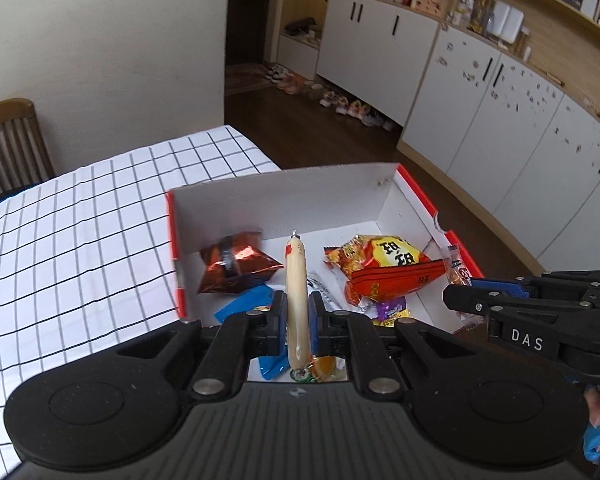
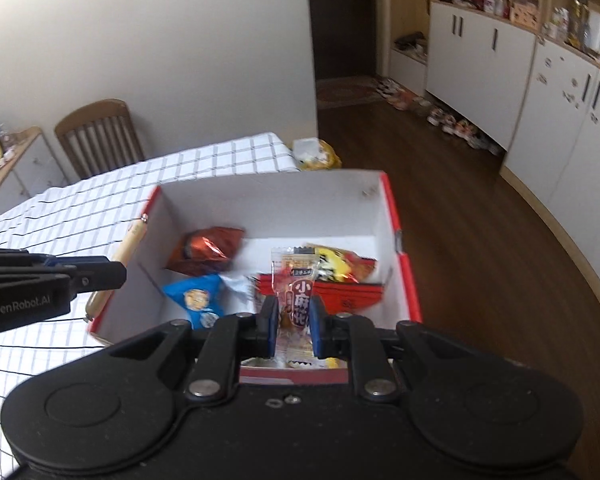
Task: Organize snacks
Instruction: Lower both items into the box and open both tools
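1. Left gripper [image 1: 298, 320] pinches a pale sausage stick [image 1: 296, 296]; right gripper [image 2: 294, 326] pinches a clear twist-snack packet [image 2: 296, 300], both carried for dropping
2. Below, the red-edged white cardboard box [image 2: 268, 200] at the checked table's [image 1: 80, 220] edge holds a copper foil packet [image 1: 236, 264] and an orange crisp bag [image 1: 388, 268]

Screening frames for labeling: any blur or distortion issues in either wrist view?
Left wrist: mostly sharp, sausage stick crisp, fisheye bends the checkered tablecloth lines. Right wrist: motion blur smears the snack box and copper foil packet; held twist-snack packet label readable.
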A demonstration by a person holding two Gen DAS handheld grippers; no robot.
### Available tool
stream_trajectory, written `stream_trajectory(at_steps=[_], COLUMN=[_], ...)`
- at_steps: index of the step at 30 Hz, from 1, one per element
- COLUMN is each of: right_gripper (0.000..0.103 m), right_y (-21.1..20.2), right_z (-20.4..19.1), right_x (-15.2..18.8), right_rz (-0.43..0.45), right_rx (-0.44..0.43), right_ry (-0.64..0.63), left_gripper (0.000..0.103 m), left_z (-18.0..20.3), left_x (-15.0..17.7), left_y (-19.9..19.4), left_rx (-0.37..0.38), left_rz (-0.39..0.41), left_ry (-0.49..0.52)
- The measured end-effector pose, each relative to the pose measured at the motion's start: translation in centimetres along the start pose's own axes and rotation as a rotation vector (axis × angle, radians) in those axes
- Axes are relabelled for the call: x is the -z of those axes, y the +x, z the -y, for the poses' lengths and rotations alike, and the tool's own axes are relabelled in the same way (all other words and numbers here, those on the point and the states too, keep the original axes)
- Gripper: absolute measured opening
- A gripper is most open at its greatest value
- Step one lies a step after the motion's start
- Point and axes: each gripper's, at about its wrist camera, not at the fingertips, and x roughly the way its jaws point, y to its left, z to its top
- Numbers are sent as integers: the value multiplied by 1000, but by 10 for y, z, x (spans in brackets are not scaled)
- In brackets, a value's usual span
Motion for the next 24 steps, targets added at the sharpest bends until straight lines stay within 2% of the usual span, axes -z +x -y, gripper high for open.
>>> stream_trajectory(at_steps=[6,16,24], right_gripper=[14,14,14], right_y=[16,42,60], right_z=[7,-3,-8], right_x=[4,7,5], right_rz=[-26,-75,-99], right_rx=[21,-20,-17], right_ry=[5,-34,-45], left_gripper=[11,11,11], left_z=[4,1,-5], left_x=[-4,-8,-4], left_y=[30,71,91], left_rx=[11,-51,-49], left_rz=[-56,-104,-165], left_ry=[-7,9,-14])
